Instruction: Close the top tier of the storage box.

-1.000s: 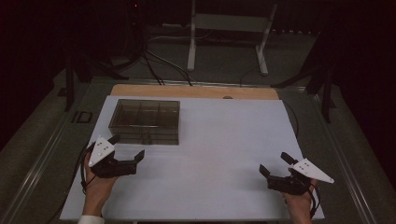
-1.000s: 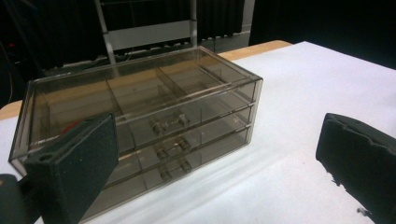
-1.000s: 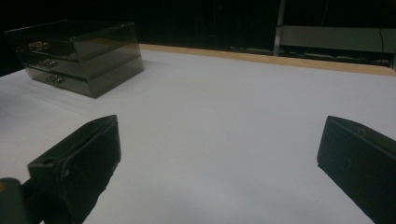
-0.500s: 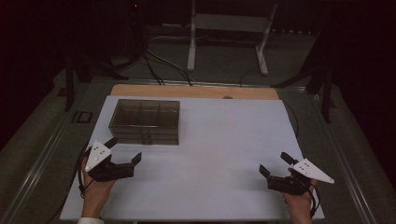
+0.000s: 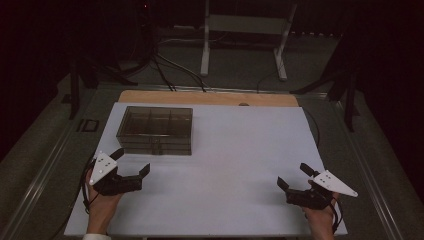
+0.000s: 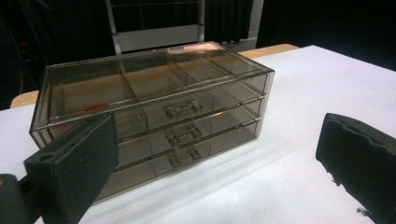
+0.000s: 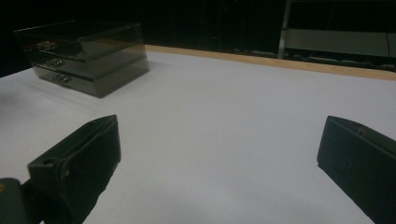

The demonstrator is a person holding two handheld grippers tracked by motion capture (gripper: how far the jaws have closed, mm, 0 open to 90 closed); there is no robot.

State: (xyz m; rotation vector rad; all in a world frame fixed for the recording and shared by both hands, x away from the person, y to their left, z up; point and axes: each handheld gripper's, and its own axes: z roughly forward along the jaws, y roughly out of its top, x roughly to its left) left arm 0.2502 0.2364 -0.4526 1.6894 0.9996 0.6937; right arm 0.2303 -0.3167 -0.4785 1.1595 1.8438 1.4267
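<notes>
The white tabletop (image 5: 235, 165) is bare apart from one thing, a smoky see-through drawer box (image 5: 155, 130) that sits toward the far left part of it, square to the edge, with a strip of bare wood (image 5: 210, 98) showing behind the white sheet. From what I can see the work has hardly begun: the box has three drawers stacked one over another, each with a small clear handle (image 6: 184, 110) at the middle of its front, and all three look pushed fully in and flush. Nothing has been pulled out, and nothing lies beside the box to go in, so I judge that opening a drawer is all yet to do. The left hand-held gripper (image 5: 134, 167) hangs just in front of the box's near left corner, near it but not touching, with its jaws spread wide and nothing between them; in the left gripper view the drawer fronts fill the space between the jaws, so it seems lined up on them. The right hand-held gripper (image 5: 296, 179) is well apart from the box, low over the near right corner of the tabletop, jaws likewise wide apart and empty, and its own view has the box off at the far left.
</notes>
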